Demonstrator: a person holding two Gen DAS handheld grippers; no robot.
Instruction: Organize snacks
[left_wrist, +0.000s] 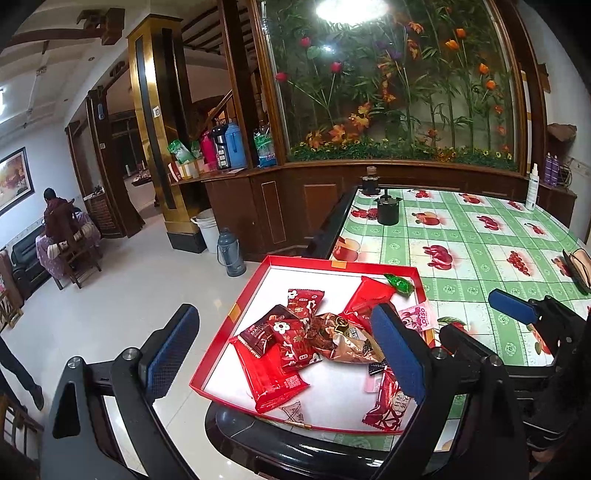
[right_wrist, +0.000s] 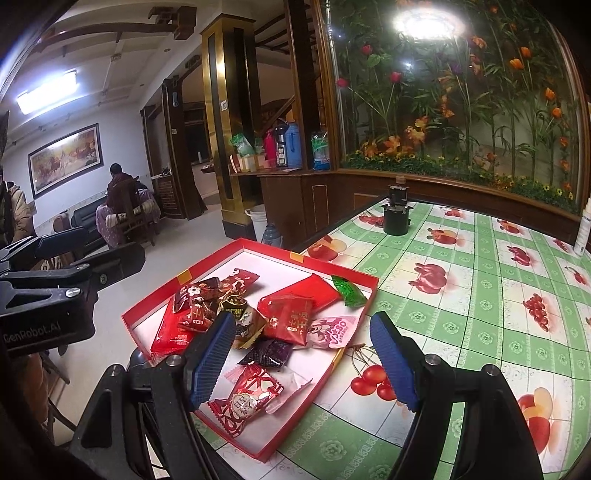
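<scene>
the left gripper (left_wrist: 284, 354) stands wide, nothing between its blue pads, hovering over the near edge of the red tray (left_wrist: 236, 314). the right gripper (right_wrist: 303, 362) gapes empty too — the snack packets (right_wrist: 258, 317) lie heaped in the tray just ahead of both, on the green tablecloth (right_wrist: 461, 295).

A table (right_wrist: 461, 295) with a green checked fruit-print cloth carried everything. A shallow red tray (right_wrist: 354, 280) of snack packets sat at its near left corner, slightly over the edge. Well beyond the tray, by the far edge, stood a dark round pot (right_wrist: 395, 221). Far right of the tray stood a white spray bottle (left_wrist: 532, 188).
</scene>
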